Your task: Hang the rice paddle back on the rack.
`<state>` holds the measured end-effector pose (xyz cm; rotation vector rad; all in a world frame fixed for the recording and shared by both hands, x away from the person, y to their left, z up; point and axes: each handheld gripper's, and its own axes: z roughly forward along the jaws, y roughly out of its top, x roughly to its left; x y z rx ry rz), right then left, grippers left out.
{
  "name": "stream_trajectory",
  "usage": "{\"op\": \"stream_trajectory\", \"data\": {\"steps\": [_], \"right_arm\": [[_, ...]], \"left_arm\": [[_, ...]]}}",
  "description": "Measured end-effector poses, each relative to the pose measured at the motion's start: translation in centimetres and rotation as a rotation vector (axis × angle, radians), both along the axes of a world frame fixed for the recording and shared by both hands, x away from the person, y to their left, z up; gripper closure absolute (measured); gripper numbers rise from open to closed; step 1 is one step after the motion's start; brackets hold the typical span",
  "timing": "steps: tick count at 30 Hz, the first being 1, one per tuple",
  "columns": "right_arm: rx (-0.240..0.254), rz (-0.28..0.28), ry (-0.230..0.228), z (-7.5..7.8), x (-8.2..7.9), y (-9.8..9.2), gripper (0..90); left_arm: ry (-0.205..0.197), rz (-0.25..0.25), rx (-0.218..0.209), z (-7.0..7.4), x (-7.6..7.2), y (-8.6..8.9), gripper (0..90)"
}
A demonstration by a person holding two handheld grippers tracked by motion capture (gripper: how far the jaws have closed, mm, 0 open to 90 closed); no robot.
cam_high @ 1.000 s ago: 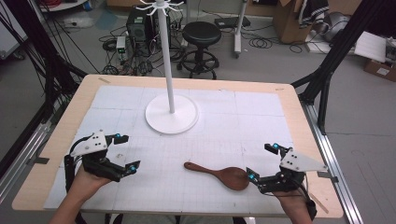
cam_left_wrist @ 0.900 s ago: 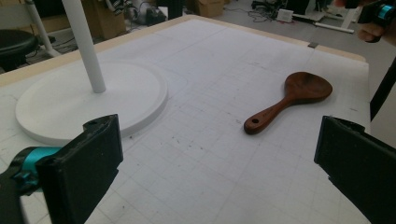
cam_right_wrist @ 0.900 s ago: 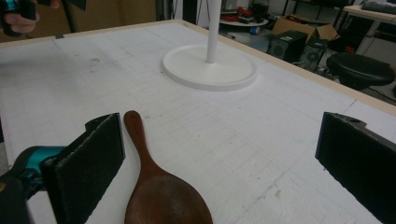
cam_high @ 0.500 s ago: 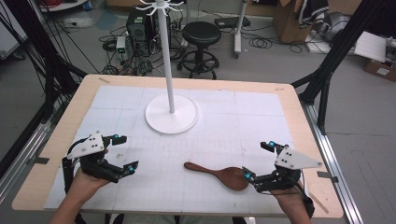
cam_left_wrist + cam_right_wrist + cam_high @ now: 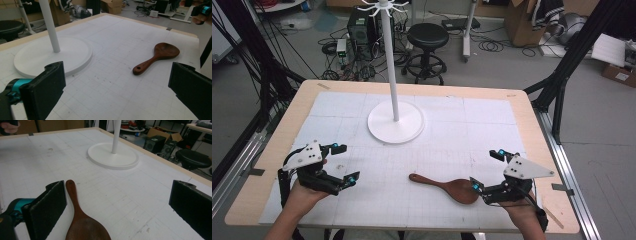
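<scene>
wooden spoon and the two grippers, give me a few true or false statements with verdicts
1. The wooden spoon lies flat on the white mat. True.
2. The right gripper is shut on the spoon's handle. False: its jaws stand wide open, one beside the spoon's bowl end.
3. The left gripper is open and holds nothing. True.
4. The spoon hangs from the white stand. False: it lies on the mat, apart from the stand's round base.
5. The spoon's handle has a small hole near its end. True.
</scene>
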<state>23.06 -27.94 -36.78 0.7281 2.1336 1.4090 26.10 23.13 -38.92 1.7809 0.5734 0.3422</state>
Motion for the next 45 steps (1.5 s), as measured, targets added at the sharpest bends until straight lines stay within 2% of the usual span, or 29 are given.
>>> {"op": "stream_trajectory", "data": {"steps": [5, 8, 18, 24, 31, 45], "right_arm": [[-0.016, 0.012, 0.014, 0.2, 0.2, 0.4, 0.5], [-0.039, 0.038, 0.027, 0.2, 0.3, 0.7, 0.5], [-0.056, 0.092, 0.054, 0.4, 0.5, 1.4, 0.5], [-0.095, 0.128, 0.072, 0.2, 0.6, 2.2, 0.5], [-0.109, 0.174, 0.091, 0.2, 1.1, 3.3, 0.5], [-0.194, 0.24, 0.132, -0.2, 2.1, 5.7, 0.4]], "left_arm": [[-0.001, 0.001, -0.003, 0.0, 0.0, 0.1, 1.7], [-0.007, -0.006, -0.001, 0.0, -0.1, 0.1, 1.7], [-0.011, 0.01, -0.012, 0.2, -0.1, 0.3, 1.7], [-0.012, 0.005, -0.006, 0.1, -0.1, 0.2, 1.7], [-0.013, 0.003, -0.008, 0.2, -0.2, 0.3, 1.7], [-0.012, 0.006, -0.004, 0.1, -0.2, 0.2, 1.7]]}}
